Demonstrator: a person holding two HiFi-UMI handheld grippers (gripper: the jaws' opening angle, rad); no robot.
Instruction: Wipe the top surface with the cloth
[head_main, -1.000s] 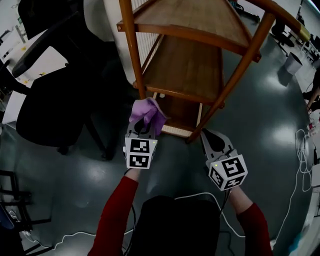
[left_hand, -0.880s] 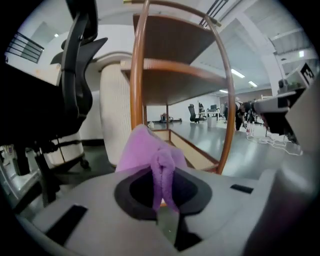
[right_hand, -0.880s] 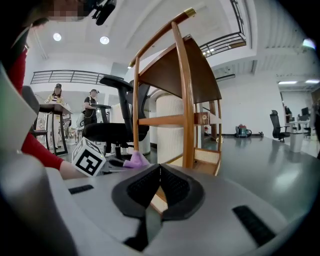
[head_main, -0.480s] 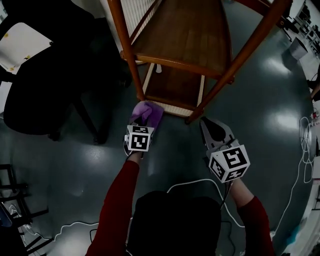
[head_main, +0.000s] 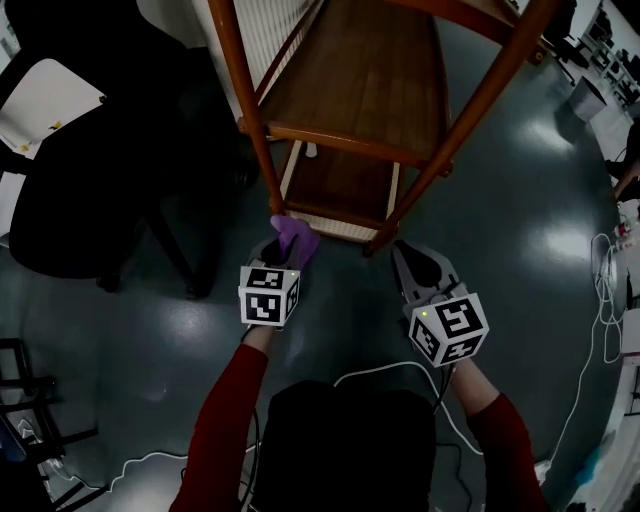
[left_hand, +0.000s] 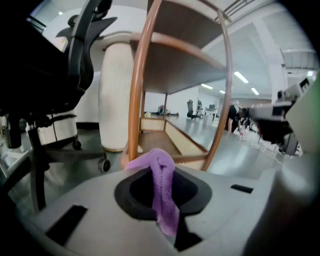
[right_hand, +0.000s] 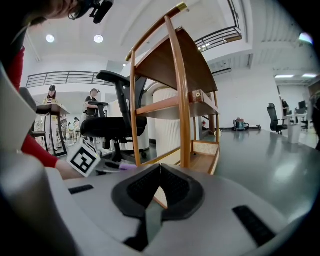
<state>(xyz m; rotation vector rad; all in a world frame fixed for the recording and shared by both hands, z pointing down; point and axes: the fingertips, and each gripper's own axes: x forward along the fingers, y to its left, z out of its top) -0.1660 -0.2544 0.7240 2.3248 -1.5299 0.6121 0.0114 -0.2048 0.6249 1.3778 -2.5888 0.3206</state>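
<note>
A purple cloth is pinched in my left gripper, which is shut on it; in the left gripper view the cloth hangs over the closed jaws. My right gripper is shut with nothing in it, its pads meeting at the tips. Both grippers hover low over the floor in front of the wooden shelf unit, near its front legs. The shelf rises above the right gripper; its top surface is out of the head view.
A black office chair stands left of the shelf, its wheeled base close to the left gripper. A white ribbed cylinder stands behind the shelf. Cables trail on the grey floor at right. People stand far off at a table.
Both grippers have dropped lower and drawn back from the shelf. The cloth shows less, bunched tighter in the left jaws. The view has shifted so the upper shelf leaves the frame.
</note>
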